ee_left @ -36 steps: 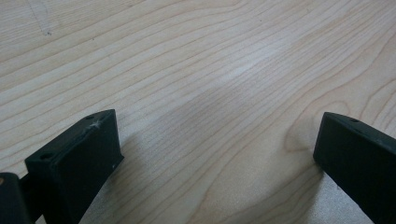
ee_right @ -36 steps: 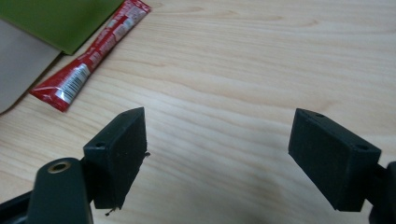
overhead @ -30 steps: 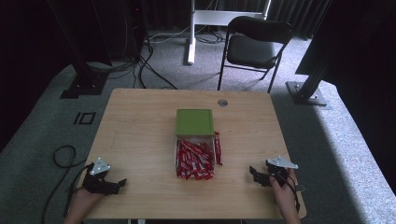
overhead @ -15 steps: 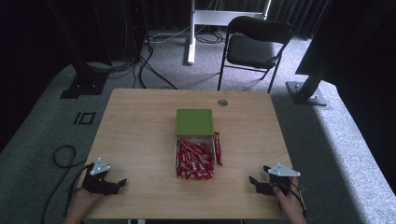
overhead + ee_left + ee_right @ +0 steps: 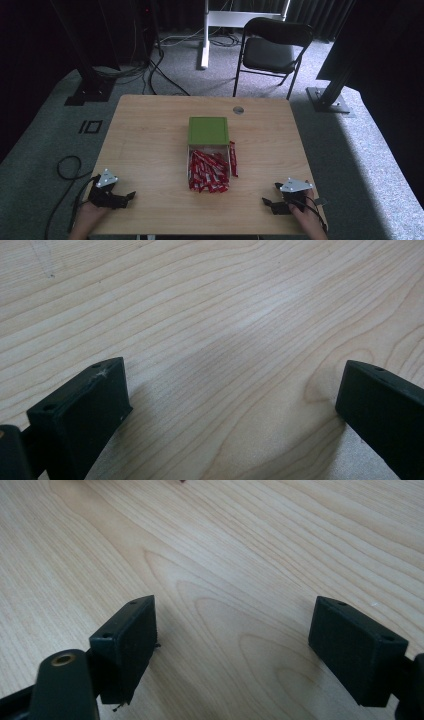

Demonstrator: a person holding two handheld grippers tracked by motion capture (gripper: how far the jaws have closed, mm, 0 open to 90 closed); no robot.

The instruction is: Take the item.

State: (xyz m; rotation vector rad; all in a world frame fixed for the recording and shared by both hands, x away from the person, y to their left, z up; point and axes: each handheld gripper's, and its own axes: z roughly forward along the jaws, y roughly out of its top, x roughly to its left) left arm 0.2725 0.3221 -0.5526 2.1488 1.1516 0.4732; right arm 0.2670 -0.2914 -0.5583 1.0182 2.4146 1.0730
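Observation:
A green box (image 5: 208, 131) sits at the middle of the wooden table (image 5: 150, 135). Just in front of it lies a heap of several red packets (image 5: 207, 171); one packet lies along the heap's right side. My left gripper (image 5: 131, 195) rests at the table's near left corner, open, with bare wood between its jaws (image 5: 235, 390). My right gripper (image 5: 270, 196) rests at the near right corner, also open over bare wood (image 5: 232, 635). Both are well apart from the packets.
A small round grommet (image 5: 238, 109) is set in the table near its far edge. A black folding chair (image 5: 272, 50) stands beyond the table. Cables (image 5: 155, 70) and stand feet lie on the grey carpet.
My right gripper has drawn back toward the near edge of the table and a little lower. The left gripper, box and packets have stayed put.

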